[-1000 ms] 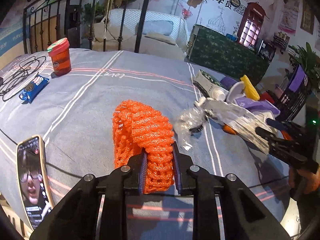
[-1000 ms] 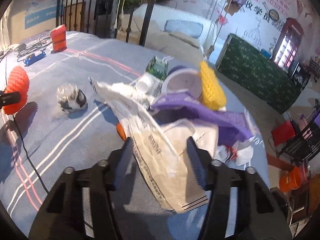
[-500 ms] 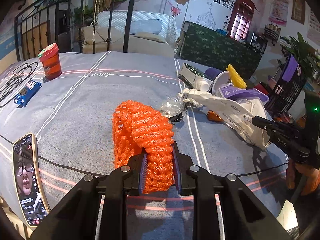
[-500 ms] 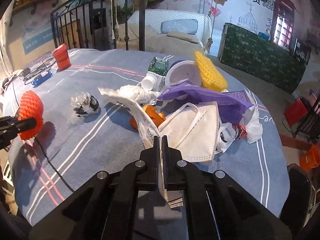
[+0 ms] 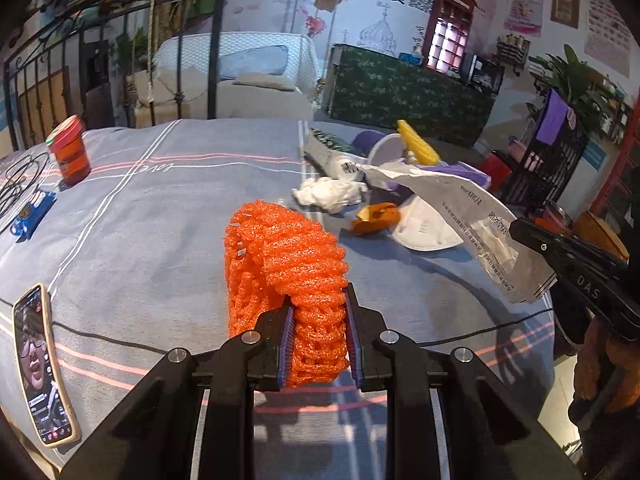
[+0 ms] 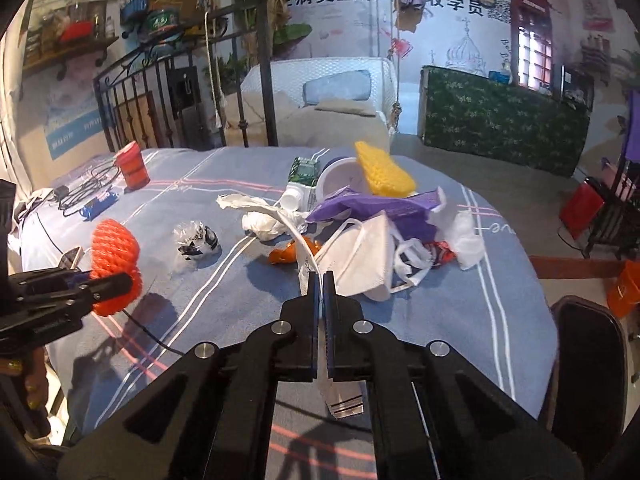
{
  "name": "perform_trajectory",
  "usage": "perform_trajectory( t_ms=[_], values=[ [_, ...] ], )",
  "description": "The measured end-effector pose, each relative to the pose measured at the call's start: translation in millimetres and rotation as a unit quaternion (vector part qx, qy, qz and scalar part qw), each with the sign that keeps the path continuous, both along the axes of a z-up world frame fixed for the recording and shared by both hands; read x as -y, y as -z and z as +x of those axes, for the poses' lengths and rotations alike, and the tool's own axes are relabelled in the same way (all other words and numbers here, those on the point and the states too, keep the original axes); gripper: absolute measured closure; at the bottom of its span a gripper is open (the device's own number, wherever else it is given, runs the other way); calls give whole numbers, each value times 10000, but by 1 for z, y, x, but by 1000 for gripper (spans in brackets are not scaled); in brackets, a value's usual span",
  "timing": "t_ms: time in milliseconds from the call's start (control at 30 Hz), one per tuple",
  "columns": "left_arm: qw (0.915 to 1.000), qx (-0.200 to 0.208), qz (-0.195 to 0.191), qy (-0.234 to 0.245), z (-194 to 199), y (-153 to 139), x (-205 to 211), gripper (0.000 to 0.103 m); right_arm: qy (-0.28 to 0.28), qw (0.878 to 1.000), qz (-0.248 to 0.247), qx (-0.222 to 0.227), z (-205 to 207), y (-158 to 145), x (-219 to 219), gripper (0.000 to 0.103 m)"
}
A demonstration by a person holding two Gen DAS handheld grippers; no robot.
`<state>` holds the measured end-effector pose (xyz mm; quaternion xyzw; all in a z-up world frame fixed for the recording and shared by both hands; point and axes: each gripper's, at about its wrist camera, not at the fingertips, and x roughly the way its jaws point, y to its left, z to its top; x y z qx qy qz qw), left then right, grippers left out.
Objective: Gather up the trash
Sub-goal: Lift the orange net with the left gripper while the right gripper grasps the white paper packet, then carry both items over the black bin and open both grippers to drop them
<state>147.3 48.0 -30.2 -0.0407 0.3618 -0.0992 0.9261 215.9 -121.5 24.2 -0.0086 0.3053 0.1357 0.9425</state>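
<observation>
Left gripper (image 5: 318,332): clamped on the orange foam net (image 5: 286,264), pads pressing into its near end; net bulging up and forward out of the jaws, held above the tablecloth (image 5: 160,216).
Right gripper (image 6: 322,300): jaws pressed together on a thin white printed wrapper (image 6: 308,264), pinched edge-on between the pads; tail of the wrapper hanging below the fingers, far end trailing back toward the trash pile.
Landmark: white face mask (image 6: 360,260), lying on the cloth in the middle of the pile.
Wrapper relative to mask: lifted clear of the cloth, passing just left of the mask in the right wrist view and over it in the left wrist view.
Orange peel (image 6: 292,254): just left of the mask, on the cloth.
Crumpled white tissue (image 6: 264,224): left of and beyond the mask.
Clear crumpled plastic (image 6: 196,238): well left of the mask, alone on the cloth.
Purple packaging (image 6: 372,210): directly behind the mask, touching it.
Yellow foam net (image 6: 384,170): beyond the mask, resting on a white round tub (image 6: 340,178).
Green-and-white carton (image 6: 302,178): behind the mask, left of the tub.
Red cup (image 6: 132,164): far left of the mask, near the table's back edge, beside black cables (image 6: 80,192) and a small blue packet (image 6: 98,204).
Phone (image 5: 42,364): screen lit, at the near left edge of the table, well apart from the mask.
Orange foam net relative to mask: well to the left, nearer the table's front edge.
</observation>
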Motion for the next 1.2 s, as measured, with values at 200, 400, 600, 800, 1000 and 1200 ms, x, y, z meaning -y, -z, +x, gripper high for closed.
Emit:
perform_trajectory(
  t_ms=[200, 400, 600, 800, 1000, 1200],
  values=[
    [9988, 138, 8, 471, 3, -7, 37, 81, 380, 9988, 78, 313, -29, -20, 31, 100],
    [9935, 293, 58, 1096, 9, -12, 86, 81, 1247, 9911, 192, 416, -47, -25, 94, 100],
    [9842, 217, -47, 1755, 24, -9, 143, 81, 2186, 9749, 210, 358, -61, -20, 164, 100],
    [9710, 219, -64, 2380, 27, -7, 197, 81, 2941, 9557, 114, 108, -63, 3, 220, 100],
    [9591, 78, -136, 2827, 35, -6, 241, 81, 3377, 9407, 33, -321, -51, 40, 263, 100],
    [9527, -57, -108, 3037, 28, -1, 264, 81, 3741, 9237, 349, -750, -46, 76, 294, 99]
  ],
)
